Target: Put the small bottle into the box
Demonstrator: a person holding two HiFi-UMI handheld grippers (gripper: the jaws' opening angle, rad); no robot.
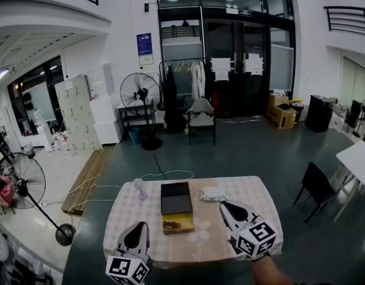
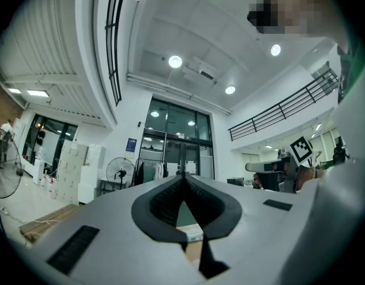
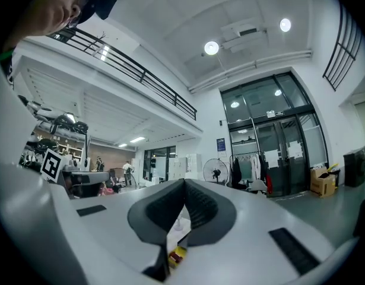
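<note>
While the left gripper [image 1: 137, 227] and right gripper [image 1: 224, 206] hung closed on nothing, a stray swing might have knocked the box [image 1: 176, 205].

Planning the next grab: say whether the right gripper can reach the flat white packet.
Probably yes: the flat white packet lies uncovered just ahead of the right gripper, nothing between; its shut fingers must open first.
</note>
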